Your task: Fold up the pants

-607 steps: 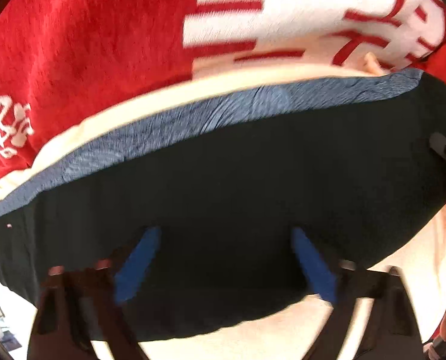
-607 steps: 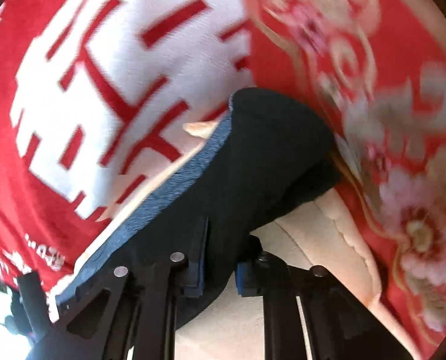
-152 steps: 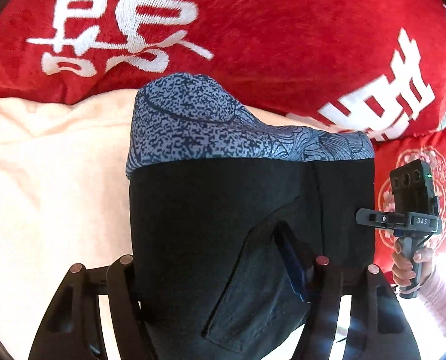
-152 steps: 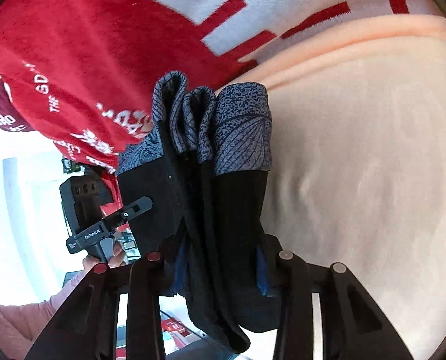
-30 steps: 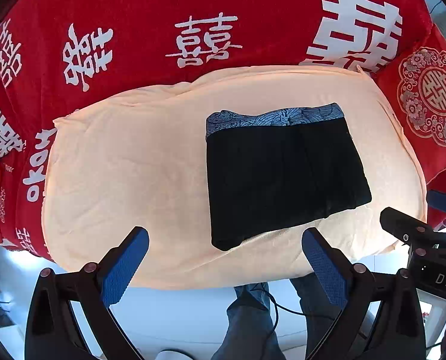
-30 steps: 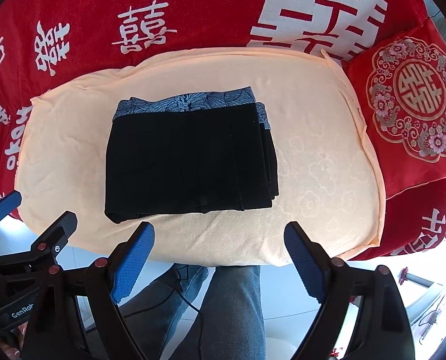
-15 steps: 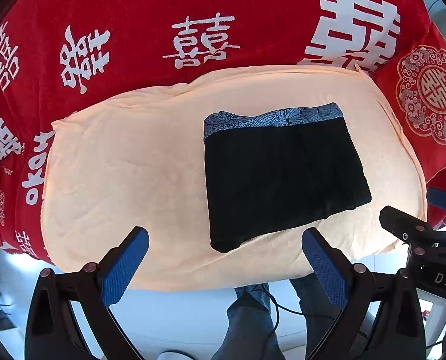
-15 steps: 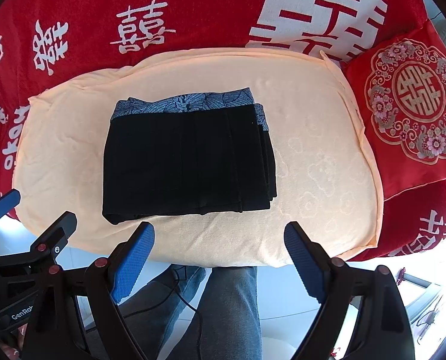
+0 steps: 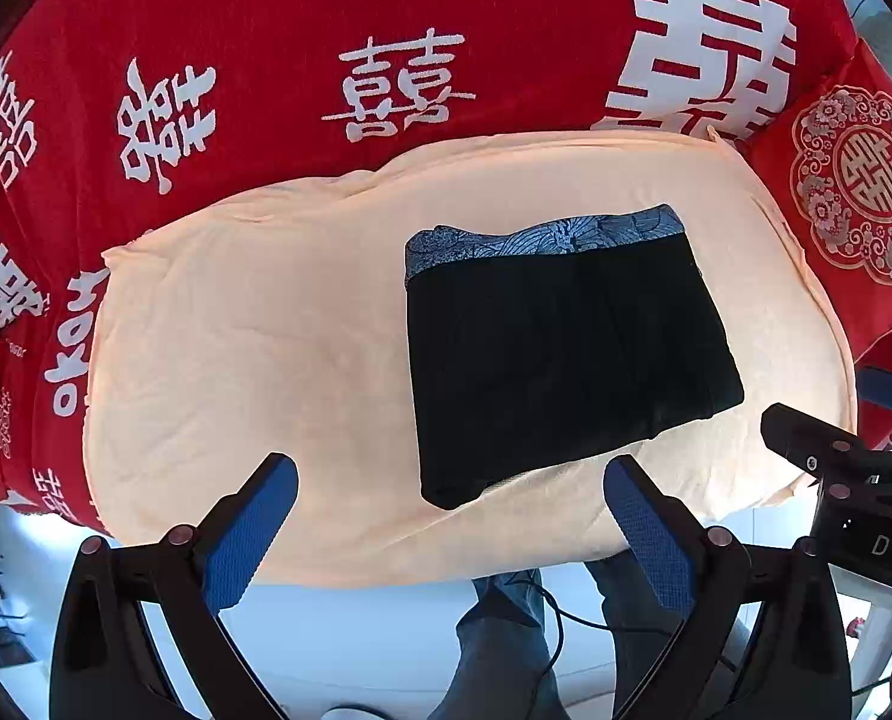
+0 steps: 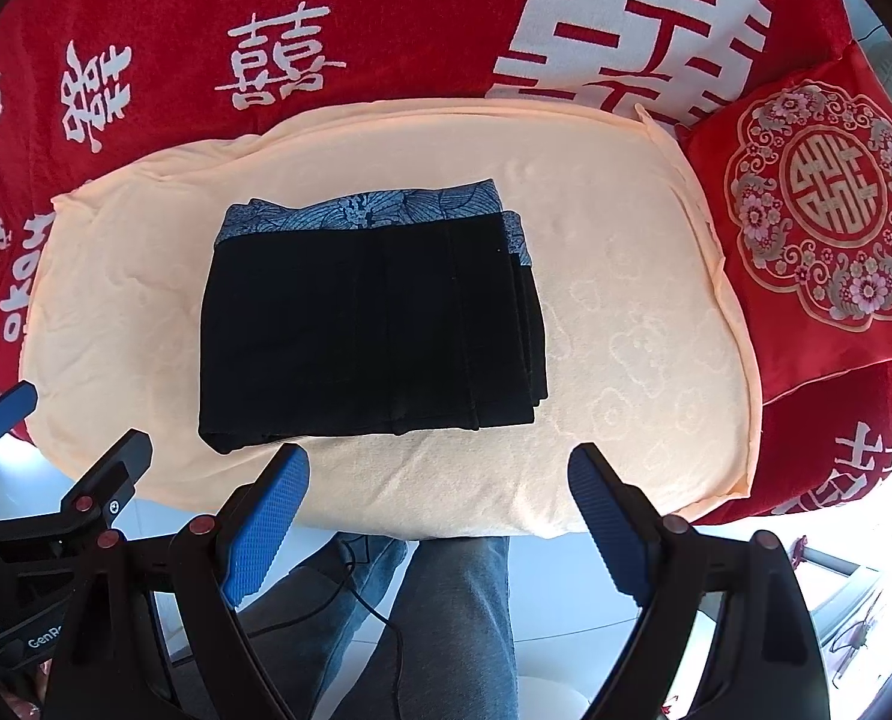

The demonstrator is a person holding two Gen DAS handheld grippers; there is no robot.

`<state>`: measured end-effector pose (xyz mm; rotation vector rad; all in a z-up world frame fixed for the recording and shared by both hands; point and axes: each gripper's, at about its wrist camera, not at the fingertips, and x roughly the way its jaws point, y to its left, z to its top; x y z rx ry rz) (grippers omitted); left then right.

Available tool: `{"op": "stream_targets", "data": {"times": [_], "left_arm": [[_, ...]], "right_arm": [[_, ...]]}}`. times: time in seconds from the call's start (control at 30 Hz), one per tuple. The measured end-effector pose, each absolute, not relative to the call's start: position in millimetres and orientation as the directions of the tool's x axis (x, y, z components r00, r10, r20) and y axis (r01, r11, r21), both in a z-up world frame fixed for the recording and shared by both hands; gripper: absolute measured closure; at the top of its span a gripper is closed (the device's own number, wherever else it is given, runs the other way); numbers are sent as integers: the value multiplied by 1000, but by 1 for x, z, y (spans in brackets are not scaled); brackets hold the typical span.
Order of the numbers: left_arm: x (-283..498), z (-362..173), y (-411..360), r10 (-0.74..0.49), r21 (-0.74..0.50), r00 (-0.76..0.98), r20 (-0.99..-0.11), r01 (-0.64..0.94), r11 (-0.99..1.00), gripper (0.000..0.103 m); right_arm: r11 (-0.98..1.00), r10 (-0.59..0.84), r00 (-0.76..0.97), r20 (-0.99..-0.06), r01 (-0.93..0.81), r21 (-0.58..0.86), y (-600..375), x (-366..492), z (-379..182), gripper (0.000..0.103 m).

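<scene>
Both sets of fingers are spread wide with nothing between them. The left gripper [image 9: 449, 489] and right gripper [image 10: 437, 480] hang above the near edge of the peach blanket [image 10: 626, 324], pointing steeply down.

Just past the fingertips the pants [image 10: 362, 324] lie folded into a flat black rectangle, blue-grey patterned waistband along the far edge. In the right view they sit ahead and left of the fingers, showing stacked layer edges on the right side; in the left view they sit ahead and right, pants [image 9: 560, 360], and that stack is hidden.

Beyond is the red cover [image 9: 446, 30] with white characters. The person's legs [image 10: 458, 612] stand below.
</scene>
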<state>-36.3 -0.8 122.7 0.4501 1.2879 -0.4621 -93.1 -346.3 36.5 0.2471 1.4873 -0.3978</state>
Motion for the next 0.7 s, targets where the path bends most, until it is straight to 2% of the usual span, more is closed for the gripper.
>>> {"op": "stream_targets", "data": {"times": [0.7], "left_arm": [[-39, 122, 7, -110, 34, 219, -970, 566, 824, 1]], "right_arm": [[904, -107, 36, -994, 419, -83, -340, -100, 34, 13]]}}
